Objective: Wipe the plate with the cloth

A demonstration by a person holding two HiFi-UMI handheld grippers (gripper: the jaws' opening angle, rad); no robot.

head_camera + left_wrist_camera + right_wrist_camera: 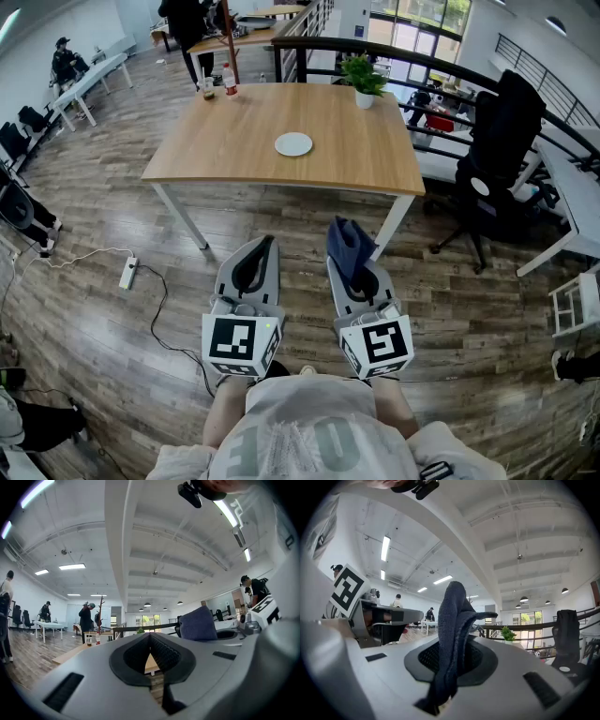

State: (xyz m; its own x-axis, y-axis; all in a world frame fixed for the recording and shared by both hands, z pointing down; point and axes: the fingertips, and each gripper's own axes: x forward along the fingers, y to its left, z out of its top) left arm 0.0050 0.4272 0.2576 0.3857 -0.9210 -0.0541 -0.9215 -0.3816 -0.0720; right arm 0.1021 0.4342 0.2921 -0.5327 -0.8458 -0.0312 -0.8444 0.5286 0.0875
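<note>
Left tongs [150,653] pinched empty, right tongs [452,660] clamp cloth [452,616]; plate [293,143] lies on table [225,141] well inside its edges.

Cloth [452,620] soft napped dark-blue fabric, left gripper [267,246] and right gripper [341,236] smooth matt grey plastic, plate [293,144] on table [225,141] smooth white, table matt light wood.
</note>
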